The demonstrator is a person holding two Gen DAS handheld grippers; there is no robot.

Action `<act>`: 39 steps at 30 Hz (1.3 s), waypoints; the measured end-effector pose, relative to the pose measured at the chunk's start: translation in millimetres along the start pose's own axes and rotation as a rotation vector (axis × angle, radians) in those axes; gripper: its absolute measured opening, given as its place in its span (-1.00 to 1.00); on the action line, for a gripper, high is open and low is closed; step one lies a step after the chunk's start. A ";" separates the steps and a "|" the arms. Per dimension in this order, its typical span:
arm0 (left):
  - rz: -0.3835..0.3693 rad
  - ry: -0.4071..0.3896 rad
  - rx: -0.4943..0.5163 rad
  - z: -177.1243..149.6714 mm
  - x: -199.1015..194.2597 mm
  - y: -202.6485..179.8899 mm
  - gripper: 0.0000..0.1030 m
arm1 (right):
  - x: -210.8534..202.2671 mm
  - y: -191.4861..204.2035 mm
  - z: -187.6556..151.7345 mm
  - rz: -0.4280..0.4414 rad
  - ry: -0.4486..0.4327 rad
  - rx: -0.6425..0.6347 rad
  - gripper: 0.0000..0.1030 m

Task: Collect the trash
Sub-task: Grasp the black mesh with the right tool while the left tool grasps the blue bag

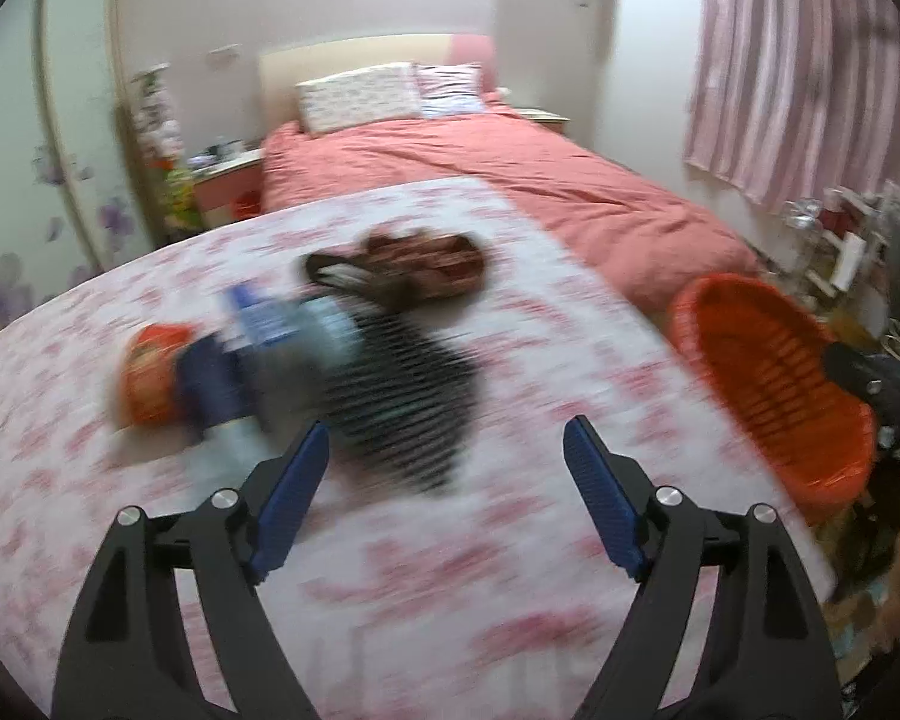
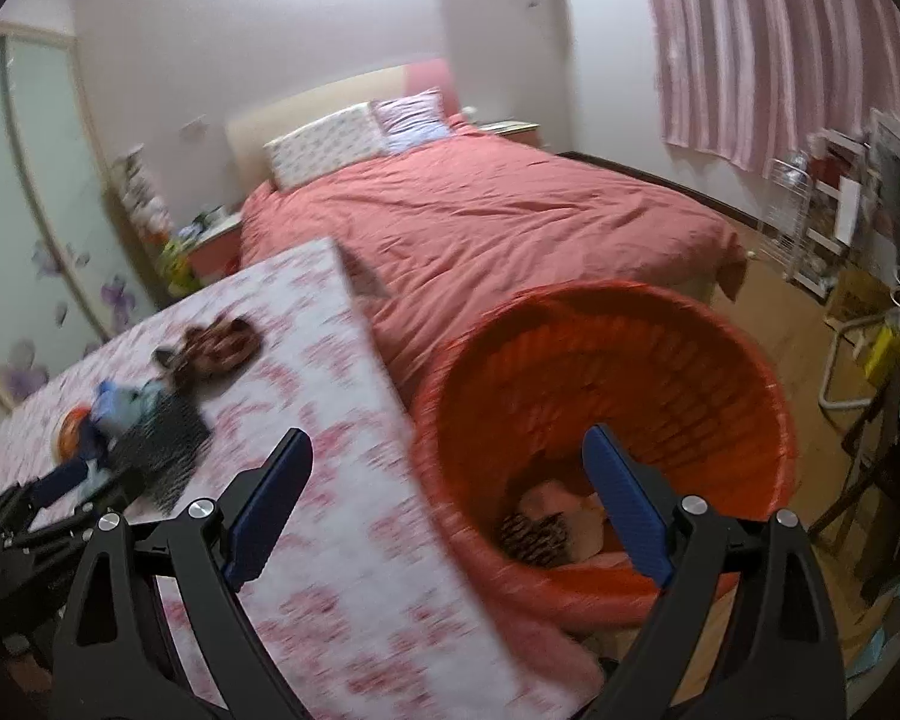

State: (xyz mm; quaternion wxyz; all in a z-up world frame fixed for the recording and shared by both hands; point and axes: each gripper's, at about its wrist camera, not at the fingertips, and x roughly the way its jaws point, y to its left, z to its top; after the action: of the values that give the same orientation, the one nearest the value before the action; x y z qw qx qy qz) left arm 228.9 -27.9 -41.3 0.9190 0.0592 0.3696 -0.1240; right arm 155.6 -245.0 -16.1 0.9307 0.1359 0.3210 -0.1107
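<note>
A pile of trash lies on the table with the pink-patterned cloth (image 1: 510, 540): an orange packet (image 1: 150, 378), a blue wrapper (image 1: 258, 324), a black-and-white striped piece (image 1: 402, 396) and a brown patterned wrapper (image 1: 432, 264). The view is blurred. My left gripper (image 1: 447, 450) is open and empty, just short of the striped piece. The orange bin (image 2: 606, 360) stands beside the table's right edge and holds a few pieces of trash (image 2: 546, 528). My right gripper (image 2: 447, 468) is open and empty above the table edge and the bin's rim. The bin also shows in the left wrist view (image 1: 768, 384).
A bed with a red cover (image 2: 480, 228) stands behind the table. A nightstand (image 1: 228, 180) is at the left of the bed. Pink striped curtains (image 2: 780, 42) hang at the right. Shelves and clutter (image 2: 840, 222) line the right wall.
</note>
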 end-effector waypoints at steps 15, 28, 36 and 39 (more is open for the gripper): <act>0.097 0.047 -0.134 -13.9 6.7 95.2 0.59 | 41.7 108.7 -4.0 0.208 0.098 -0.120 0.75; 0.082 0.068 -0.194 -7.0 34.3 118.3 0.59 | 126.8 160.2 -6.4 0.209 0.235 -0.239 0.09; 0.049 0.089 -0.202 -5.8 44.2 108.1 0.59 | 107.8 130.3 -8.7 0.207 0.221 -0.218 -0.88; 0.052 0.097 -0.203 -5.5 48.0 105.2 0.59 | 104.6 105.9 -5.7 0.127 0.209 -0.168 -0.88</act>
State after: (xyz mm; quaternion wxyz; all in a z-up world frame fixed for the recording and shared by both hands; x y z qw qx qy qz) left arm 287.3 65.6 -76.8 0.9043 -0.0186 0.4225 -0.0590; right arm 263.9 -156.2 -66.8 0.9054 0.0886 0.4152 -0.0094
